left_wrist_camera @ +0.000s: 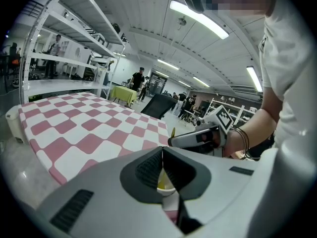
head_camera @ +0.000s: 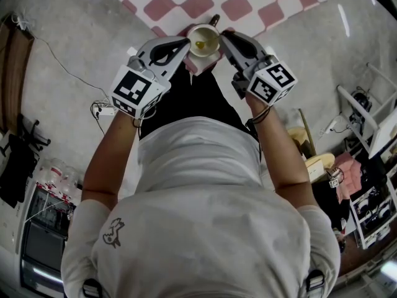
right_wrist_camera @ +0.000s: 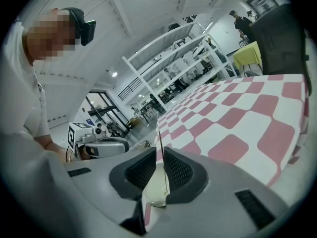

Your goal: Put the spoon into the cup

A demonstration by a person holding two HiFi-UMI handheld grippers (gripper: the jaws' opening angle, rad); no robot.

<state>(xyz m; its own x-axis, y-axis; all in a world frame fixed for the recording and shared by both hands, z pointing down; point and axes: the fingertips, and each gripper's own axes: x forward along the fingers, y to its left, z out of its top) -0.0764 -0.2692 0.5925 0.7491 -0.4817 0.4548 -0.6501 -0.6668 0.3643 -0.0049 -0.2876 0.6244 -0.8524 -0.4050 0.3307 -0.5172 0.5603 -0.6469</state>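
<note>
The left gripper (head_camera: 185, 43) is clamped on the rim of the cup (head_camera: 208, 37), and the right gripper (head_camera: 224, 36), just beside the cup, is closed on the spoon (right_wrist_camera: 160, 150).

Clamped shut, tips converging: left tool (head_camera: 185, 43) and right tool (head_camera: 224, 37).

Cup mouth: cup (head_camera: 208, 37) is standing open upward.
Sides: left tool (head_camera: 188, 43) is clamping its left rim; right tool (head_camera: 222, 36), gripping the spoon (head_camera: 214, 20), is crowding the right.
Beyond: table (head_camera: 260, 2) is offering open room.
</note>
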